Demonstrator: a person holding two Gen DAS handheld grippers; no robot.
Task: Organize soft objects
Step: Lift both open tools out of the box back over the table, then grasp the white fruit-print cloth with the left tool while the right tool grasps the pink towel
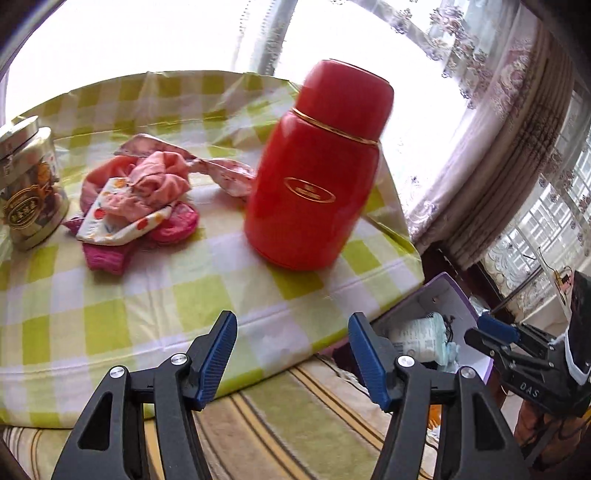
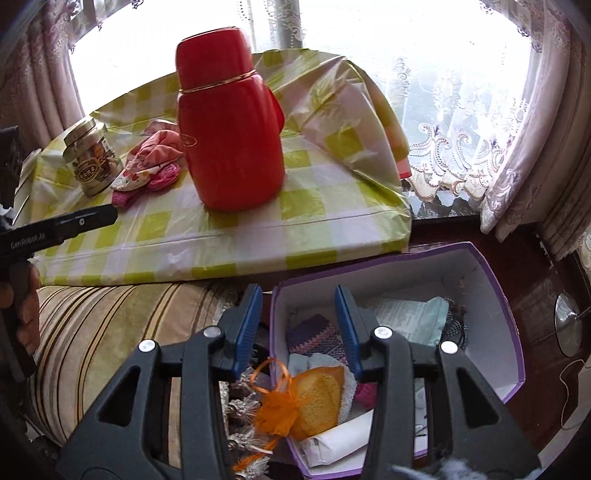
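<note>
Both my grippers are empty right now. The left gripper (image 1: 291, 332) has its jaws apart over the near edge of the checked tablecloth (image 1: 110, 314). The right gripper (image 2: 299, 306) is spread too, hanging over the purple-edged box (image 2: 513, 317) that already has cloths and a yellow sponge (image 2: 321, 395) in it. The pile of pink cloths (image 1: 144, 199) sits on the table between the jar (image 1: 31, 184) and the red flask (image 1: 317, 166).

Blown-out window (image 1: 147, 33) backlight, fisheye-warped edges
</note>
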